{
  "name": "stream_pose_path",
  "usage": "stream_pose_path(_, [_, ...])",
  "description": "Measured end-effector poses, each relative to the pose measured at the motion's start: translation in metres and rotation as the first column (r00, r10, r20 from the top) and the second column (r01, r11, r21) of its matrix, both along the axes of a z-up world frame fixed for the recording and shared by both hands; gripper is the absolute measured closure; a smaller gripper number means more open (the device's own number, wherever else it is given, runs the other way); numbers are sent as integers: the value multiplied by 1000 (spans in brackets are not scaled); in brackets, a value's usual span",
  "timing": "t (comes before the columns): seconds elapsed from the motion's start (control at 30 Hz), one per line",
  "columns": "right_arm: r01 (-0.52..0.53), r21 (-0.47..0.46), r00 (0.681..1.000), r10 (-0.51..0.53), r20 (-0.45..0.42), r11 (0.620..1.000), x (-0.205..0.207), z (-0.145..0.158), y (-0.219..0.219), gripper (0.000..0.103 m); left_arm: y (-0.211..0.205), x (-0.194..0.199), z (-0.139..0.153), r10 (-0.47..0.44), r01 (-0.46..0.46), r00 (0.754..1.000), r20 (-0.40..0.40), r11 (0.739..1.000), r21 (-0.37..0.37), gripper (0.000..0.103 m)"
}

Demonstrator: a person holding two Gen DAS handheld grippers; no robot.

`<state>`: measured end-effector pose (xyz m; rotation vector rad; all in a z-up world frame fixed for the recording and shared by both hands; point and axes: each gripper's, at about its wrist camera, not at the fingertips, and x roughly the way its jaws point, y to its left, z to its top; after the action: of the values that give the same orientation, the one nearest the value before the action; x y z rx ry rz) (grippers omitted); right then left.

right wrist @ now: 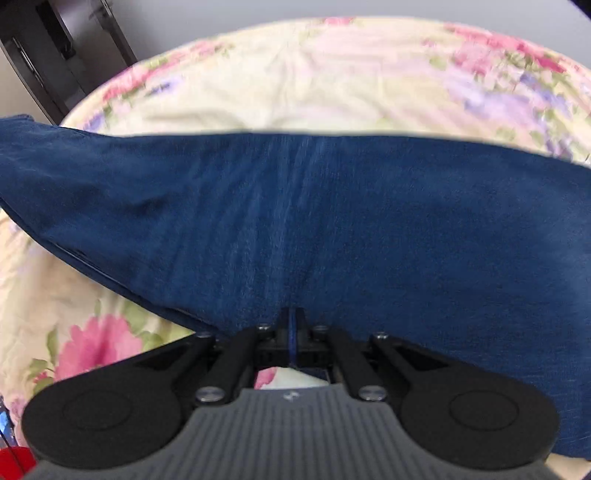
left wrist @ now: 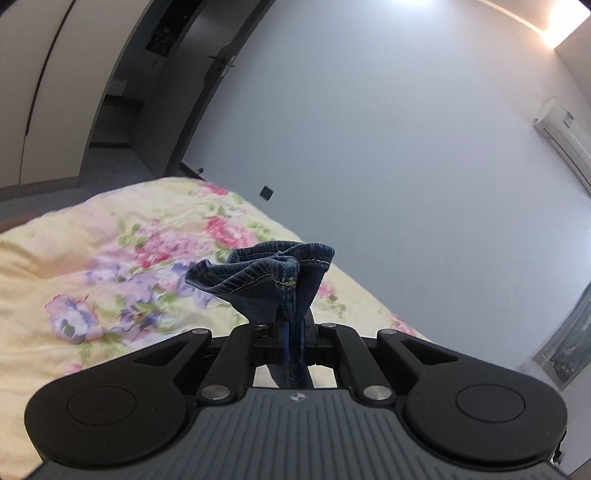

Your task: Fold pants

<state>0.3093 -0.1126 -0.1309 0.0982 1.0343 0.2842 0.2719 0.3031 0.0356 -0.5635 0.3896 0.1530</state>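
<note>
Left wrist view: the left gripper (left wrist: 293,332) clamps a bunched hem of the denim pants (left wrist: 275,282), lifted at 6 o'clock over the floral bedspread (left wrist: 110,266). Right wrist view: the right gripper (right wrist: 291,332) pinches the pants' broad cloth; the fold seems barely begun.

Both views are bright and evenly lit. In the left wrist view a strip of warm light (left wrist: 554,33) glares at the top right corner and washes the pale wall (left wrist: 369,147). Fisheye distortion bends the doorway (left wrist: 147,92) and wall edges into curves. The floral bedspread (right wrist: 332,81) is smeared by motion blur in the right wrist view, and the denim (right wrist: 295,221) looks soft.
</note>
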Motion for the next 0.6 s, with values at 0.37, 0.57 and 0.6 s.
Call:
stream_pose_path(0.37, [122,29,984,-125,130,992,-51,58,-166,103,-234,13,138,-221,188,969,114,950,250,98])
stream_pose_path(0.57, [190,19,966,-190,177,982,-74,71,-270,103,-393,40,144,-370,328,927,60,880,343,98])
stream_pose_path(0.6, [208,21,961,-208,183,978,-77,71,-287,103,-418,45,138,-389,349,920,45,866,358,98])
